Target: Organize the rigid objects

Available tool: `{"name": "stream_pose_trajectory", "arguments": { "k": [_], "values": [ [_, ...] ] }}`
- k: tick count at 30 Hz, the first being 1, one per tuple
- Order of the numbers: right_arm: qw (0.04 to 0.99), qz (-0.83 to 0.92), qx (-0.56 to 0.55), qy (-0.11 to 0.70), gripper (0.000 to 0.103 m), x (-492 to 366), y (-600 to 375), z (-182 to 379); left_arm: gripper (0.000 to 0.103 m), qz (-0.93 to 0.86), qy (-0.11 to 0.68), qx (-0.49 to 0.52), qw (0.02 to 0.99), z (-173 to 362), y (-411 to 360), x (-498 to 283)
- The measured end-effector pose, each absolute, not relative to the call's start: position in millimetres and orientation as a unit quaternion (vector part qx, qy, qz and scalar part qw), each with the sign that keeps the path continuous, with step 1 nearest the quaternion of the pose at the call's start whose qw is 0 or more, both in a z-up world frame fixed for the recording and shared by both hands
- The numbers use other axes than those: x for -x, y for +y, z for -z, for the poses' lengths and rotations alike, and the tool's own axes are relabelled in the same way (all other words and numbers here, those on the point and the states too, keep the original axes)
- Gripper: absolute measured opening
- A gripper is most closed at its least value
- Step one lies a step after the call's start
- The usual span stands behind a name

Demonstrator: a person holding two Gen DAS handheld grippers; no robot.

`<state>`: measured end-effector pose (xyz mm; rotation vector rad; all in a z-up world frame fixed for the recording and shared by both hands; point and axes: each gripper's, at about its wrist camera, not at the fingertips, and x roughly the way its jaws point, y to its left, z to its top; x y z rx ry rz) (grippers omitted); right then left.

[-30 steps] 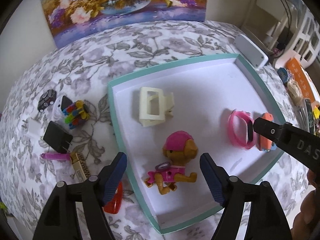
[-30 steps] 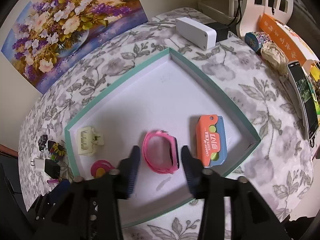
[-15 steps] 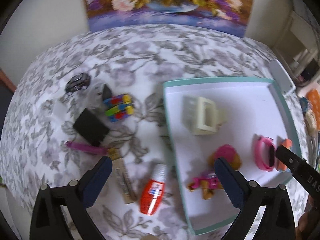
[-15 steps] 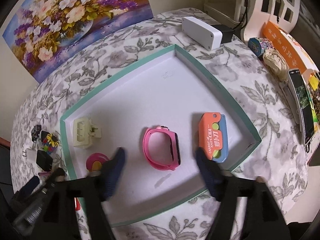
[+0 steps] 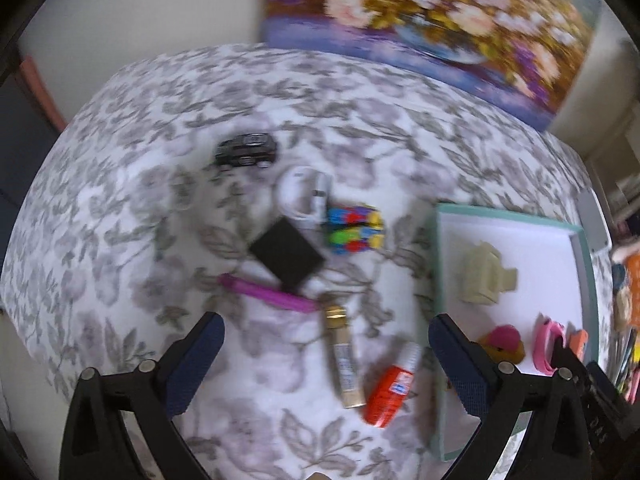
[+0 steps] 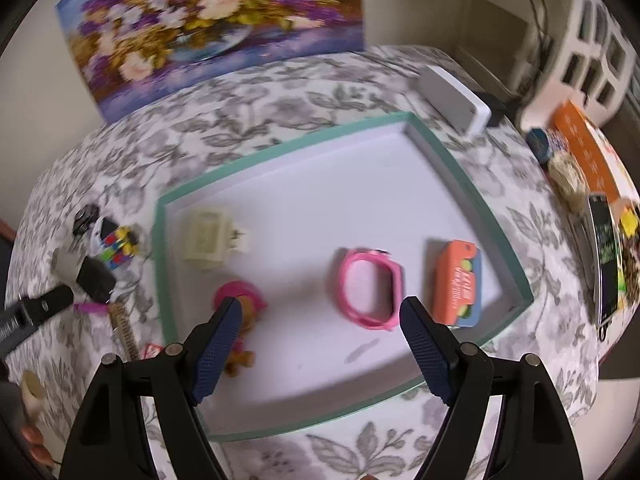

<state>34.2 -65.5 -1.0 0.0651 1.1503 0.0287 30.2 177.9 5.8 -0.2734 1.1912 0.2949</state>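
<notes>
4 things are already lying inside the teal-rimmed tray [image 6: 280, 152]: 1 cream hair claw clip [image 6: 210, 238] at the far left, 1 toy dog with a pink hat [image 6: 240, 308] at the near left, 1 pink watch [image 6: 370, 286] in the middle and 1 orange utility knife case [image 6: 458, 288] on the right. All 4 are sitting apart from one another, and the far half of the tray is showing bare white floor.

7 things are waiting outside, on the flowered tabletop [image 5: 120, 200] left of the tray: 1 black toy car [image 5: 246, 150] farthest away, 1 white coiled cable [image 5: 306, 194], 1 multicoloured puzzle cube [image 5: 352, 230], 1 black charger block [image 5: 286, 256], 1 purple pen [image 5: 266, 292] partly under the charger, 1 gold tube [image 5: 344, 360] and 1 red-and-white bottle [image 5: 392, 386] lying just beside the tray's left wall. So I am judging the sorting at a bit over a third done, with the loose cluster still to be carried across.

The left tool [image 5: 324, 360] is hovering over that cluster with its jaws spread wide and nothing between them; the gold tube and the bottle are lying nearest its gap. The right tool [image 6: 320, 344] is likewise gaping empty above the tray's near edge, between the toy dog and the watch.
</notes>
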Motion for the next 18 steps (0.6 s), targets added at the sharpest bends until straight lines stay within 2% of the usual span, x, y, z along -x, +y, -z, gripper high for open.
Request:
{"name": "stream_pose_trajectory", "arguments": {
  "k": [10, 18],
  "values": [
    [0.838, -0.110, 0.014, 0.534, 0.082, -10, 10, -2, 0.103, -0.202, 0.498, 0.159, 0.828, -44, 240, 10],
    [0.822, -0.136, -0.006, 0.552, 0.082, -9, 42, 7, 0.103, -0.198, 0.506, 0.170, 0.822, -39, 261, 17]
  ]
}}
